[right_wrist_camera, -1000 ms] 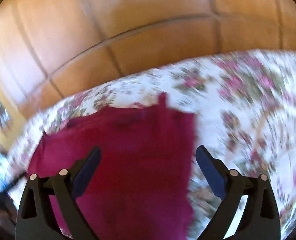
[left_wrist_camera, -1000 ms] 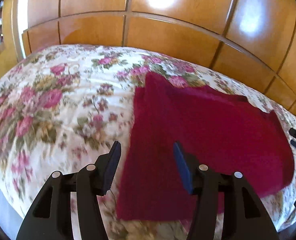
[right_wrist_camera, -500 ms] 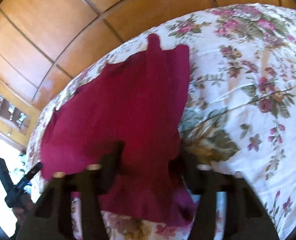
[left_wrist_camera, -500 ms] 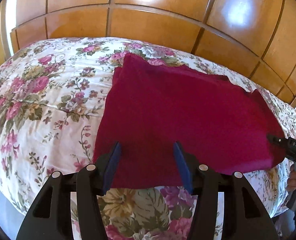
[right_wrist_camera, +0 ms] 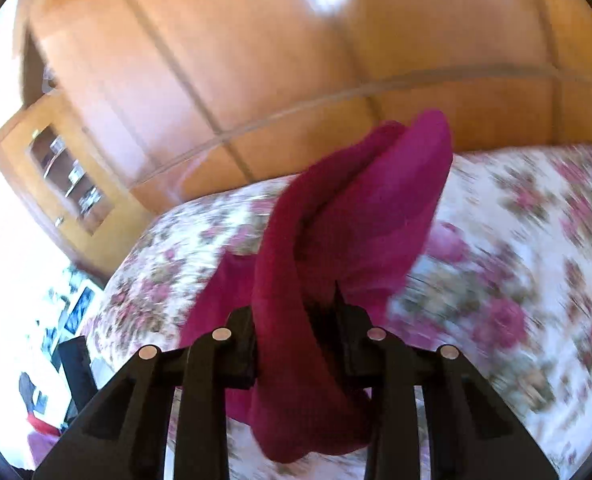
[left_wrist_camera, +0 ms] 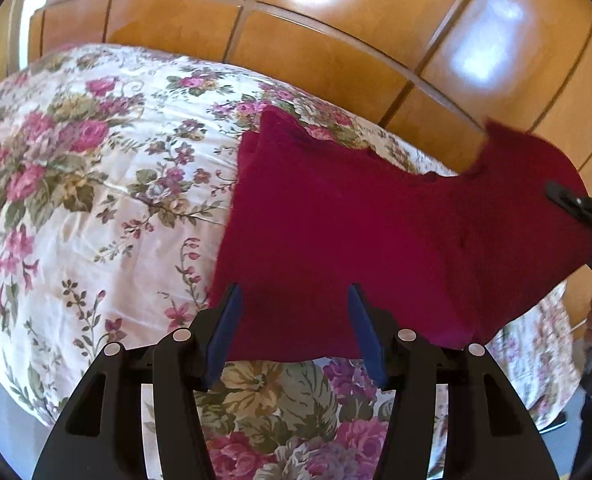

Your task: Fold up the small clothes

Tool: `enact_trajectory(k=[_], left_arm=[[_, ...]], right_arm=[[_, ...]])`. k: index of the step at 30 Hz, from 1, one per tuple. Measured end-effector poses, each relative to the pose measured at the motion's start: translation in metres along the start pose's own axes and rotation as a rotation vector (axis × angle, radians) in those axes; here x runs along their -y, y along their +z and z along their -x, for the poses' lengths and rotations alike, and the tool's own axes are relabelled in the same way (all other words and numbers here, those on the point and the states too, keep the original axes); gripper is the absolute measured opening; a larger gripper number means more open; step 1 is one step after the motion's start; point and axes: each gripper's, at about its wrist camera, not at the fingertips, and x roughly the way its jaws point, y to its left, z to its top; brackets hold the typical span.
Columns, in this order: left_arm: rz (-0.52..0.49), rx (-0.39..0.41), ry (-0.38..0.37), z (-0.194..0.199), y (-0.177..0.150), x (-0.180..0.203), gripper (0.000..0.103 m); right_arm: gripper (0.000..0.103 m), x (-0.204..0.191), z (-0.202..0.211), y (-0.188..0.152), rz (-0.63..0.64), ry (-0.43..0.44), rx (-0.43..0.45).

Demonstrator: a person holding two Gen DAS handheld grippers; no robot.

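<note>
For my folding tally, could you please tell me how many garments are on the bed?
1: a red garment lying on the bedspread, its right edge lifted in the closing right tongs. Others may lie out of view.

Right hand-held gripper [right_wrist_camera: 296, 320] closing – left [left_wrist_camera: 291, 320] agape.

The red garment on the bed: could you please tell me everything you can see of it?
The red garment is plain, deep crimson, soft-looking cloth. Most of it lies flat on the floral bedspread. One side is lifted, bunched between the right tongs, whose jaws are closing on it. The left tongs hang open over its near edge.
</note>
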Motion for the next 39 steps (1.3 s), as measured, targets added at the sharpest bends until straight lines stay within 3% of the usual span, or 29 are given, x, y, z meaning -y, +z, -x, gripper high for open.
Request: enact_trajectory(k=[5,11,12,14,16,19,20,23,25,28,32,36,37,38,39], left_arm=[[0.078,0.013,-0.049,0.013,0.007,-0.021,0.053],[0.177,0.022,-0.105,0.026,0.017,-0.048,0.053],[0.192,0.022,-0.114,0.027,0.019,-0.052,0.053],[0.226,0.014,-0.152,0.029,0.023,-0.058,0.053],[0.252,0.003,-0.187,0.029,0.029,-0.062,0.053],[0.266,-0.013,-0.246,0.03,0.039,-0.059,0.053],[0.268,-0.021,-0.266,0.029,0.042,-0.057,0.057],[0.253,-0.033,-0.307,0.03,0.051,-0.046,0.061],[0.232,-0.043,-0.326,0.031,0.057,-0.036,0.061],[0.194,-0.06,-0.347,0.03,0.063,-0.019,0.069],[0.123,-0.122,-0.318,0.017,0.068,0.007,0.069],[0.035,-0.167,-0.233,0.003,0.071,0.029,0.068],[0.014,-0.163,-0.191,0.0,0.071,0.031,0.063],[-0.005,-0.163,-0.159,-0.002,0.071,0.032,0.038],[-0.029,-0.162,-0.116,-0.002,0.071,0.032,0.024]], right_arm=[[0.027,-0.057,-0.063,-0.007,0.083,0.048,-0.098],[0.028,-0.105,-0.139,-0.047,0.212,0.019,-0.27],[0.03,-0.11,-0.142,-0.055,0.244,0.017,-0.284],[0.053,-0.112,-0.139,-0.06,0.253,0.064,-0.288],[0.065,-0.112,-0.124,-0.062,0.229,0.154,-0.272],[0.065,-0.104,-0.094,-0.064,0.223,0.187,-0.237],[0.065,-0.099,-0.084,-0.067,0.215,0.187,-0.228],[0.065,-0.079,-0.053,-0.075,0.204,0.126,-0.193],[0.065,-0.064,-0.037,-0.087,0.215,0.041,-0.179],[0.066,-0.047,-0.028,-0.105,0.227,-0.06,-0.186],[0.066,-0.039,-0.034,-0.123,0.231,-0.136,-0.202],[0.061,-0.052,-0.056,-0.128,0.26,-0.175,-0.197],[0.048,-0.054,-0.058,-0.127,0.265,-0.192,-0.192],[0.038,-0.056,-0.064,-0.125,0.265,-0.205,-0.189],[0.032,-0.057,-0.065,-0.123,0.256,-0.212,-0.174]])
